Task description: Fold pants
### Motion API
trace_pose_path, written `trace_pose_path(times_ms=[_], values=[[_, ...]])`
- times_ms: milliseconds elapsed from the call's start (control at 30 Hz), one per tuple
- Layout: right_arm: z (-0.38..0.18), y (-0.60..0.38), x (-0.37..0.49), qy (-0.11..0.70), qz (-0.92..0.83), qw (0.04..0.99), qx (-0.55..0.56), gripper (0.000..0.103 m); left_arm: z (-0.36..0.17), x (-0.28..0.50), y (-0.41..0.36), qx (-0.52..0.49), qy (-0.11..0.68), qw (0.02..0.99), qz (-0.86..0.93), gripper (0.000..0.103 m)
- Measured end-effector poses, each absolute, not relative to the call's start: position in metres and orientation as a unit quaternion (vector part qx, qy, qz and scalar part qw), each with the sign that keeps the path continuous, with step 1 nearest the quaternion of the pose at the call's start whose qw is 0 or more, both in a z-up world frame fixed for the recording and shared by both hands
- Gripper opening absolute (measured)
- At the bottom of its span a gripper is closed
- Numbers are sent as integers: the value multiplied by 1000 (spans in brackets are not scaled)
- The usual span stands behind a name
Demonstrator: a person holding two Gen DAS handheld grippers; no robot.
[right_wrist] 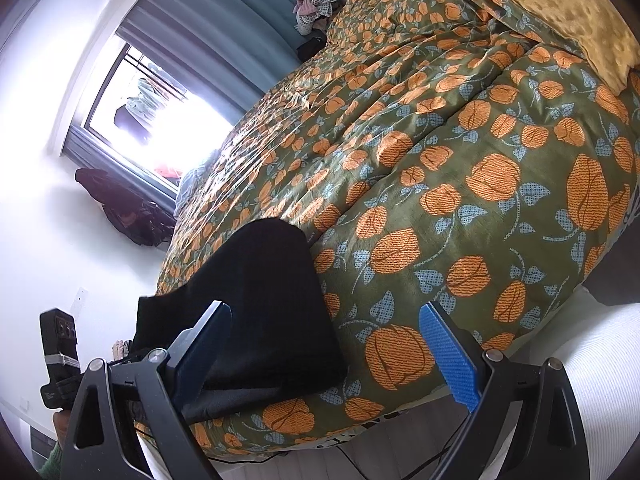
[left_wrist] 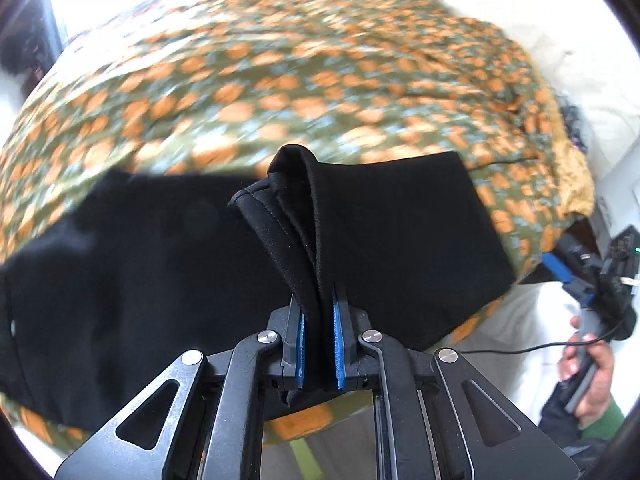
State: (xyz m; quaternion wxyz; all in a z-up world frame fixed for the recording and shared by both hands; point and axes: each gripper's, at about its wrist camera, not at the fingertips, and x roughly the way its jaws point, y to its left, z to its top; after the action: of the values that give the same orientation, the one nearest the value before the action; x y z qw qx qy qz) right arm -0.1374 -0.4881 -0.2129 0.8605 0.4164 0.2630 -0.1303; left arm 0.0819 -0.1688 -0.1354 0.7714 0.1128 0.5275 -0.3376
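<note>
Folding is underway: the left tool (left_wrist: 319,334) pinches the black pants (left_wrist: 160,280); the right tool (right_wrist: 326,350) hangs released, needing a grip.

Black pants (left_wrist: 160,264); olive quilt (right_wrist: 460,160) (orange flowers, pale-blue leaves).

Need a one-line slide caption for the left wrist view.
Left gripper shut on bunched black fabric pants over floral orange-green quilt.
</note>
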Motion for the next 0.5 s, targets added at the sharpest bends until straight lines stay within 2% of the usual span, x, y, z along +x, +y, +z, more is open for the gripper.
trace_pose_path(times_ms=[167,267,400,500], values=[[-213,-491,-135,263,-124,857,426,95,-177,89,-146,111,565,761,-299,9],[-208,-492,-119,280,-106,860,413,95,-182,87,-145,107,563,764,-297,9],[-178,-461,-65,313,3,886,342,95,-181,85,-149,117,554,767,-301,9],[-177,-425,-20,352,71,889,283,95,-186,88,-147,113,555,766,-303,10]])
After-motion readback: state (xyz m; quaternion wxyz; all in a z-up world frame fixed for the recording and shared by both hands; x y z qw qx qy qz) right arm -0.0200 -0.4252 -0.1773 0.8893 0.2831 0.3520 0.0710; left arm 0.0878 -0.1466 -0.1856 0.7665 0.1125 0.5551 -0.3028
